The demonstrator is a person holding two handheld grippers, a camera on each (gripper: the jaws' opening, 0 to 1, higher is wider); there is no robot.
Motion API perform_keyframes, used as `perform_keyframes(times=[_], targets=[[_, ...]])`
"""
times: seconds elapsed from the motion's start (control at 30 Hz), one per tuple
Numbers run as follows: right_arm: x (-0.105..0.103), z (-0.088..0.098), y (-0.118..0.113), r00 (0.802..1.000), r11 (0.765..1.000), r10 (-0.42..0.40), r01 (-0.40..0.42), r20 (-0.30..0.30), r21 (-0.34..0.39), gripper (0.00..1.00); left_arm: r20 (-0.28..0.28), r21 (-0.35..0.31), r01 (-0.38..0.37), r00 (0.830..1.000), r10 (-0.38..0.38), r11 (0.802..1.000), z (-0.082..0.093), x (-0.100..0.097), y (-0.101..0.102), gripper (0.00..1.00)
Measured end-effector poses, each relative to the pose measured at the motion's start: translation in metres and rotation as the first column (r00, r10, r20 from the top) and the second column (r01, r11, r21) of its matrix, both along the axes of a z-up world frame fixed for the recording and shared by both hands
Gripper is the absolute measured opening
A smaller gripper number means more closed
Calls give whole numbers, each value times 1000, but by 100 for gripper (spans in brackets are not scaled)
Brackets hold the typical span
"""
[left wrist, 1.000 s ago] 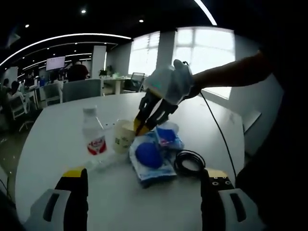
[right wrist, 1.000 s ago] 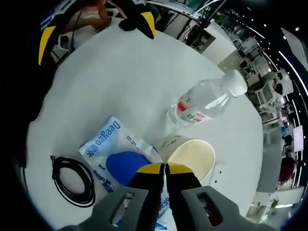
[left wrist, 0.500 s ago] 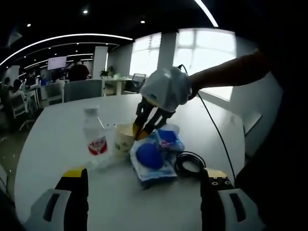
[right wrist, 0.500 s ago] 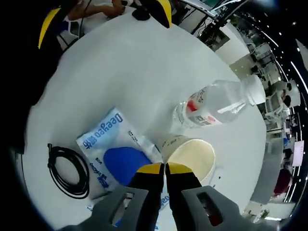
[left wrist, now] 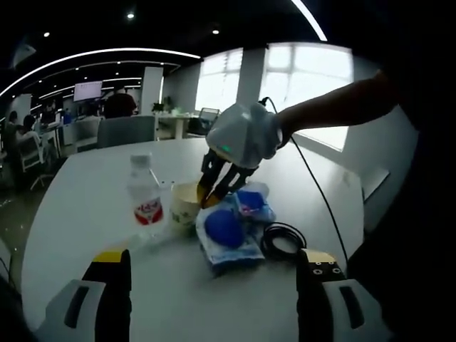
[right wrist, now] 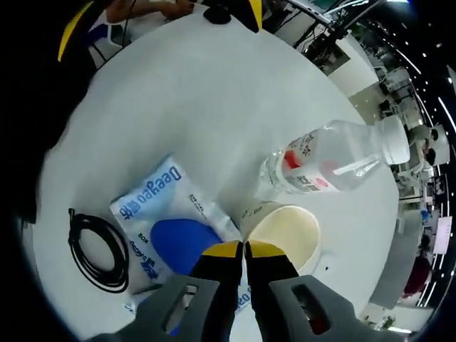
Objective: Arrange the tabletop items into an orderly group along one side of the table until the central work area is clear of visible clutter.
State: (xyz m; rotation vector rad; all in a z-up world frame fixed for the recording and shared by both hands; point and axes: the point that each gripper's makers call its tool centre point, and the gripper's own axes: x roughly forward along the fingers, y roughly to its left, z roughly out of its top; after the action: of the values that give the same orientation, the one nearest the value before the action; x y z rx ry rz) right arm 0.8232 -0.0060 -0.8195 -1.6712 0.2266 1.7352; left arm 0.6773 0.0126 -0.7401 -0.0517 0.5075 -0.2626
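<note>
A pale paper cup [left wrist: 184, 208] [right wrist: 286, 229] stands on the white table [left wrist: 78, 206] beside a clear water bottle [left wrist: 146, 203] [right wrist: 328, 160] with a red label. My right gripper [left wrist: 208, 198] [right wrist: 244, 249] reaches down from the right and is shut on the cup's near rim. A white and blue packet [left wrist: 228, 236] [right wrist: 167, 221] lies against the cup, with a smaller blue packet [left wrist: 249, 203] behind it. A coiled black cable [left wrist: 283, 241] [right wrist: 96, 242] lies next to the packet. My left gripper [left wrist: 214, 258] hangs open in front of the group, holding nothing.
The table's rounded edge [right wrist: 50, 164] runs close to the cable. Office chairs [left wrist: 125, 130] and desks stand beyond the far side, with people seated at the left. A person's arm [left wrist: 335, 107] holds the right gripper.
The right gripper stays shut at the cup's rim. In the right gripper view the bottle has drifted toward the right. The left gripper has barely shifted.
</note>
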Motion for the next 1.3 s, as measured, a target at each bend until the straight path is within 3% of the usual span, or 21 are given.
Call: perform_keyframes(times=[0.8,1.13,1.3], targets=[[-2,2,15,999,999,-10,12,-44,34,1,3,-7,-17,1000,17,1000,-2,4,3,94],[-3,7,14,997,997,-40,44,-66,64,15,2,-4,-19,1000,19,1000,-3,4,3,94],[0,20,15,993,989,-86,95,-76,113,26,1,-4,-24,1000,24,1000,-3,4,4,94]])
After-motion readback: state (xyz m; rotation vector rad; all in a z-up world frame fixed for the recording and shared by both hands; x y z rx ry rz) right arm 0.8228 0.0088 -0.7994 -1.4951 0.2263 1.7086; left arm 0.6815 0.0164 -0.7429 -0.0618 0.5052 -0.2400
